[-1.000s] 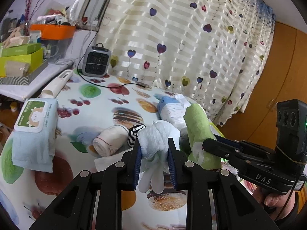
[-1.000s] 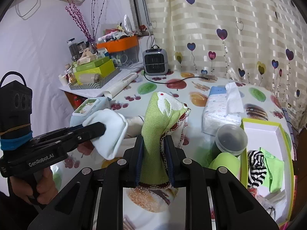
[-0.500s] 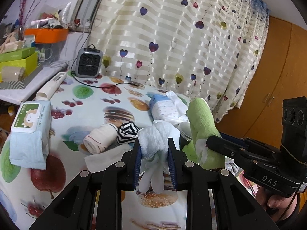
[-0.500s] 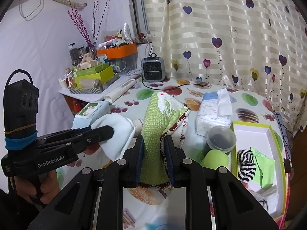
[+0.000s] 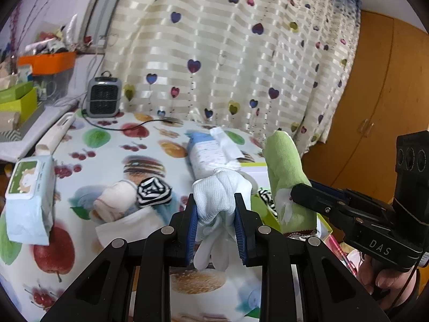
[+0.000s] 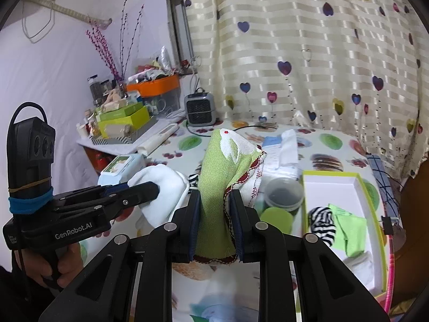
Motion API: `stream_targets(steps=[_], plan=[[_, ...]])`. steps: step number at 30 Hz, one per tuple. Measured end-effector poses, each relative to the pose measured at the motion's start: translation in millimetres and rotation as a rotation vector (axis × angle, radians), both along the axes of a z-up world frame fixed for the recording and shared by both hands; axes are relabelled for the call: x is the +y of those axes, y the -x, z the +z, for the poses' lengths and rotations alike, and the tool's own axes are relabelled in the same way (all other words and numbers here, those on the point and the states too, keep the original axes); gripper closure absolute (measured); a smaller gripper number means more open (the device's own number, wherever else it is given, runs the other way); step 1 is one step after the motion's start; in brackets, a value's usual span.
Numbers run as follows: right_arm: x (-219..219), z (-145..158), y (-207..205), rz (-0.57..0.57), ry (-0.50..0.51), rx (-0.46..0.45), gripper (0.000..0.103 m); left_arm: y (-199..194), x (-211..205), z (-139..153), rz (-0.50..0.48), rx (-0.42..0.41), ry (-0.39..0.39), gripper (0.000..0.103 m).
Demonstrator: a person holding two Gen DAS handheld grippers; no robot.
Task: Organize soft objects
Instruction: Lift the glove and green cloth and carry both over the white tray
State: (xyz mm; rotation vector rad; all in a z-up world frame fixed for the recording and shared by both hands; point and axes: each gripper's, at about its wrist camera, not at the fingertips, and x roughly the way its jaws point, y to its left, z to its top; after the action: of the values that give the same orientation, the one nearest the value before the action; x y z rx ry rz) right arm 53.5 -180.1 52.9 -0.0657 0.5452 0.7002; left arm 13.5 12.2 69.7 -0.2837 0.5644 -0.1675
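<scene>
My left gripper (image 5: 216,218) is shut on a white knit glove (image 5: 221,196) and holds it above the fruit-print table. My right gripper (image 6: 214,214) is shut on a green cloth with a white bird and red trim (image 6: 221,177), held upright in the air. Each gripper shows in the other's view: the right one with the green cloth (image 5: 287,177), the left one with the white glove (image 6: 161,187). A green-edged white box (image 6: 346,185) at the right holds a striped sock (image 6: 321,222) and a green cloth (image 6: 348,230). A rolled cream sock (image 5: 115,201) and a striped roll (image 5: 152,191) lie on the table.
A wet-wipes pack (image 5: 29,196) lies at the left. A blue tissue pack (image 5: 206,155) sits mid-table. A lidded dark cup (image 6: 284,196) and a green round thing (image 6: 276,214) stand beside the box. A small heater (image 5: 103,100) and cluttered shelf (image 6: 126,123) are behind.
Both grippers have risen and pulled back from the table with their cloths still held. The box has come further into the right wrist view.
</scene>
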Motion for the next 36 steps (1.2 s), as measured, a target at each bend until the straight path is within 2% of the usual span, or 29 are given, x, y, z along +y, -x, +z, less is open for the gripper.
stream_targets(steps=[15, 36], plan=[[-37.4, -0.4, -6.9, -0.069, -0.035, 0.002, 0.080, -20.5, -44.6, 7.1, -0.093, 0.001, -0.034, 0.080], [-126.0, -10.9, -43.7, -0.276, -0.094, 0.048, 0.080, -63.8, -102.4, -1.4, -0.197, 0.036, -0.058, 0.080]])
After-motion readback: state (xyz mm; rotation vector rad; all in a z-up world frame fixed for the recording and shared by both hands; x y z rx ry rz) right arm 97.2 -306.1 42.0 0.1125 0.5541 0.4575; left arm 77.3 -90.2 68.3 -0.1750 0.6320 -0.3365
